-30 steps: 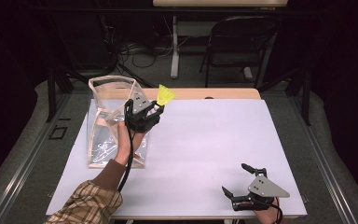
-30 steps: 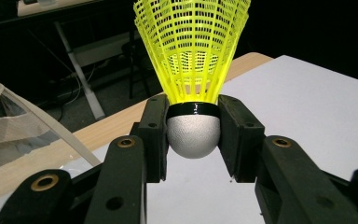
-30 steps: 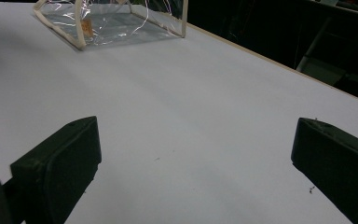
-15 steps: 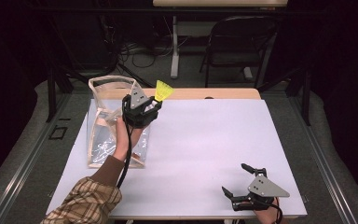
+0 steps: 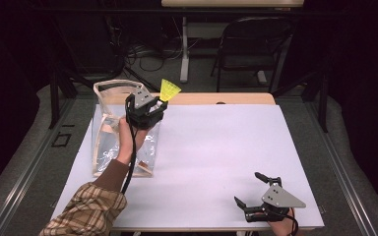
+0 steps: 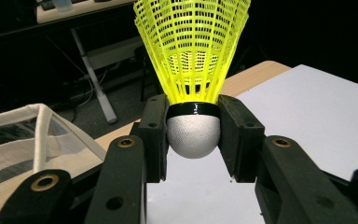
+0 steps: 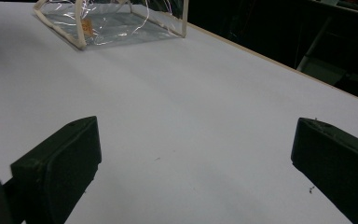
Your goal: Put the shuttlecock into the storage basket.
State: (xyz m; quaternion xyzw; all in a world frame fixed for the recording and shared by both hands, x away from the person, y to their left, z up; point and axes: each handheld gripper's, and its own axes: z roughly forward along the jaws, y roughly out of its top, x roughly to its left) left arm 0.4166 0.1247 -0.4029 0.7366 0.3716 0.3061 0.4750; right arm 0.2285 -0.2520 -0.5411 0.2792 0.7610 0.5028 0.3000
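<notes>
Scene: A person worked at a white table (image 5: 211, 162) with a hand-held gripper in each hand, chairs and cables standing in the dark behind it.

Left gripper: The left gripper (image 5: 158, 107) was held raised over the far left part of the table, above the upper edge of a clear bag, a plaid sleeve (image 5: 86, 214) reaching up from the bottom edge of the high view.

Left jaws: They were pinched on the shuttlecock (image 6: 193, 70), one black pad pressed against each side of its white rounded base just under the black band.

Shuttlecock: The yellow shuttlecock stood upright in the grip, its mesh skirt flaring upward and away from the jaws. In the high view it showed as a yellow cone (image 5: 169, 90) at the tip of the gripper, off the table surface and just beside the bag's top rim.

Bag: The clear bag (image 5: 109, 129) with cream edging stood on the left side of the table, its mouth open at the top. The left gripper view caught its rim and see-through wall (image 6: 37, 135) low at the left, beside the jaws.

Right gripper: The right gripper (image 5: 253, 194) rested near the front right corner of the table, well apart from the bag and the shuttlecock.

Right jaws: They were spread wide over bare table, with nothing between the two black pads (image 7: 63, 168); the bag (image 7: 112, 23) lay far off at the top of that view.
</notes>
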